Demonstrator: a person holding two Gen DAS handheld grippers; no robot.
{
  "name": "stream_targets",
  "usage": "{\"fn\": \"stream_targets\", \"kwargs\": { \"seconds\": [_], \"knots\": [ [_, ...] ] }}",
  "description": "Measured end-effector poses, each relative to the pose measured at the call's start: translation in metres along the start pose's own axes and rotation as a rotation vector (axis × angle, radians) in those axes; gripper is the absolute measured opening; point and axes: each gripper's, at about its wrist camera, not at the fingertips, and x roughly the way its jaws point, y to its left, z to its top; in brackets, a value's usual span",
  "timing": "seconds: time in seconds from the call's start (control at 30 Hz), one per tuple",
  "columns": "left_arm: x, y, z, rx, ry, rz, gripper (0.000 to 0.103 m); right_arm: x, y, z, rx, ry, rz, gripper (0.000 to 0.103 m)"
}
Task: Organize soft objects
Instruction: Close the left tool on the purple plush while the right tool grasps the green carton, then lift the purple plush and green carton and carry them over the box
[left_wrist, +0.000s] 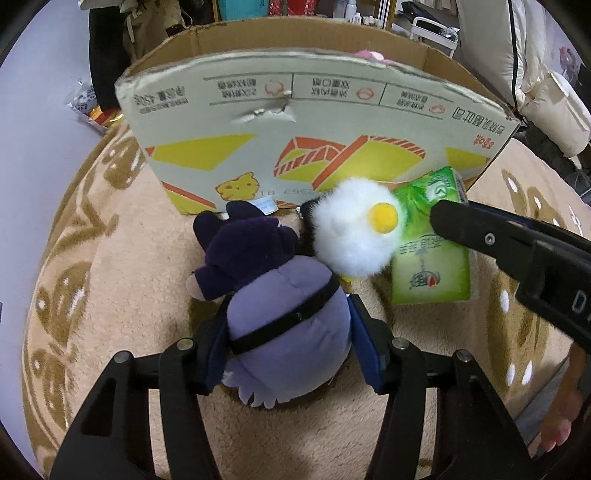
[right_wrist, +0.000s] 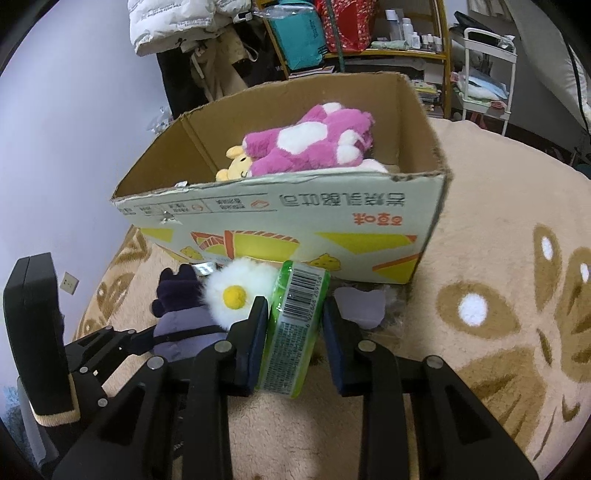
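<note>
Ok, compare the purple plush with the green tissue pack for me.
The purple plush is rounded, stuffed fabric with a black strap; the green tissue pack is flat, printed plastic with a barcode. The plush sits between the left gripper fingers, the pack between the right gripper fingers. Both lie on the beige rug before the cardboard box.

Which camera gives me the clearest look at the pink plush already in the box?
The right wrist view: it looks down over the cardboard box rim, so the pink plush shows whole, lying on a yellow toy. The left wrist view faces the box's front wall, and only a sliver of pink peeks above the rim.
</note>
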Motion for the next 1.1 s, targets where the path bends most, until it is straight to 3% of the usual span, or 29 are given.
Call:
{"fn": "stream_targets", "kwargs": {
  "seconds": [0.27,0.57,0.73,0.97,1.1],
  "knots": [
    [-0.020,-0.013,-0.006,-0.016,-0.020,0.023,0.057,-0.012,-0.005,-0.001,0.011,-0.033,-0.022,0.031],
    [-0.049,0.001,-0.013,-0.073,-0.083,0.021,0.057,-0.026,-0.003,-0.003,-0.002,-0.070,-0.047,0.031],
    [-0.073,0.003,-0.013,-0.081,-0.182,0.057,0.057,-0.041,-0.001,-0.004,-0.006,-0.120,-0.061,0.030],
    [-0.126,0.002,-0.015,-0.061,-0.469,0.202,0.057,-0.082,0.006,-0.003,-0.045,-0.308,-0.104,0.029],
    [-0.144,0.007,-0.009,-0.054,-0.577,0.207,0.057,-0.097,0.011,-0.001,-0.066,-0.381,-0.102,0.029]
  ]
}}
